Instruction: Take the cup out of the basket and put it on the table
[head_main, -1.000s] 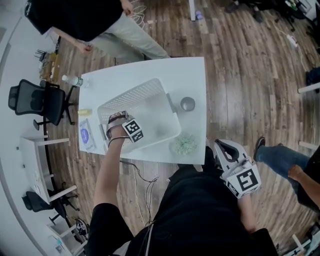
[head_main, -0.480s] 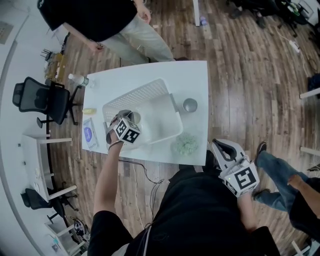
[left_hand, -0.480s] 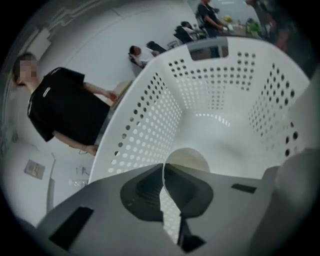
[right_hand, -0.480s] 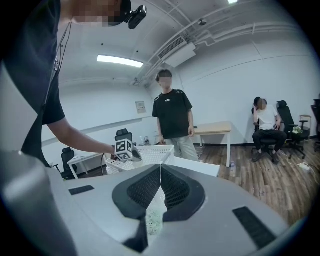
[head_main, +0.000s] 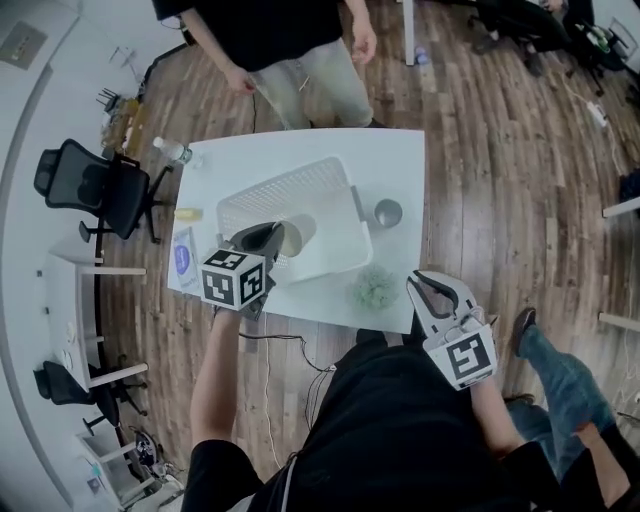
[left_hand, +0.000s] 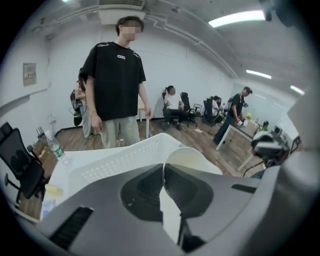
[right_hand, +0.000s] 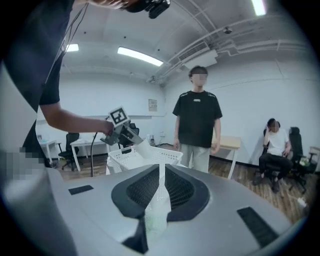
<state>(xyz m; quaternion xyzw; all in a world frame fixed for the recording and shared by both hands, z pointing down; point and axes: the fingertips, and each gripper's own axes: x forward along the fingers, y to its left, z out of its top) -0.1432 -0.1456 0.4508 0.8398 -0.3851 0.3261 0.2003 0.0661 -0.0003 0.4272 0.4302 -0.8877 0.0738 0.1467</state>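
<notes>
Cup (head_main: 297, 235) of cream-white paper, pinched by its thin wall in the left claw (head_main: 275, 238), one jaw inside the mouth and the other outside, both pressed tight. Held tilted, mouth turned sideways, above the near left part of the white perforated plastic basket (head_main: 290, 180). Judging from the right gripper view, already higher than the basket rim. Touching nothing but the claw.

Right claw (head_main: 425, 283) pressed together on nothing, kept low at the near right of the basket, beyond the edge of the white rectangular worktop (head_main: 400, 150). No part in the work for now.

Step in hand, as a judgement: taking out nearly finished, carrying over to the worktop about to begin. Not yet set down.

For the next move: carry the cup sideways past the basket wall without catching the rim, to a bare piece of worktop. Keep away from the small grey metal bowl (head_main: 388, 212) just right of the basket and from the pale green fluffy tuft (head_main: 372, 288) at its near right corner. Turn the wrist to bring the cup upright and lower until the bottom rests flat. Only then spread the jaws. With such a light cup, draw the inner jaw straight up; otherwise easy to tip over.
</notes>
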